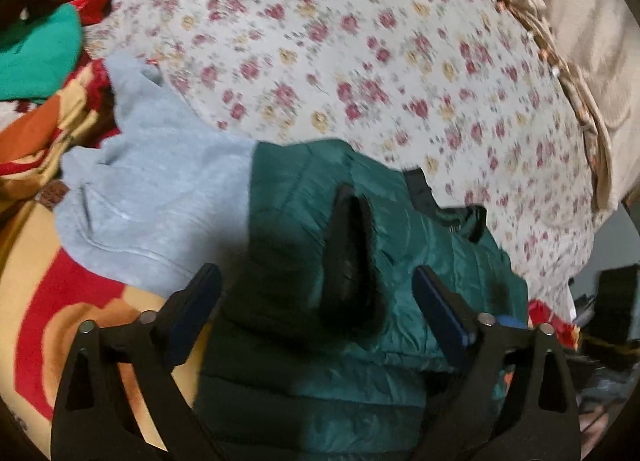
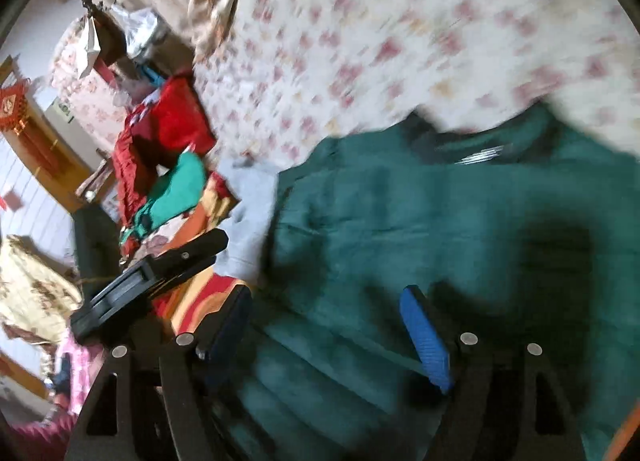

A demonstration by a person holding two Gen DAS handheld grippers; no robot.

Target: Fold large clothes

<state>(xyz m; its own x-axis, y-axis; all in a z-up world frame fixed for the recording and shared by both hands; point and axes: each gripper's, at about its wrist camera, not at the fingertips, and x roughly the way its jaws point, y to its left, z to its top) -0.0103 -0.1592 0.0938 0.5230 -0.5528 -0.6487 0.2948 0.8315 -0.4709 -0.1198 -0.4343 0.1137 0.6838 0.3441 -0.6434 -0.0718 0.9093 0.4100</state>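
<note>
Item: green padded jacket (image 1: 304, 261), lying on floral bedsheet (image 1: 360, 61) beside grey sweatshirt (image 1: 160, 197) | Handling: likely light, puffy, slick shell; grip hem or sleeve seam | left gripper (image 1: 316, 289) jaws apart, empty | right gripper (image 2: 328, 325) jaws apart, empty

Item 1: dark green quilted puffer jacket (image 1: 304, 245) (image 2: 400, 221). Shiny fabric w/ stitched channels, black trim at collar end, zip teeth visible near collar. Lies crumpled, partly bunched, on bed w/ floral sheet (image 1: 360, 41); 1 edge overlaps light grey sweatshirt (image 1: 160, 189) beside it. Black fur-like strip (image 1: 352, 253) rests on top, mid-jacket.
</note>
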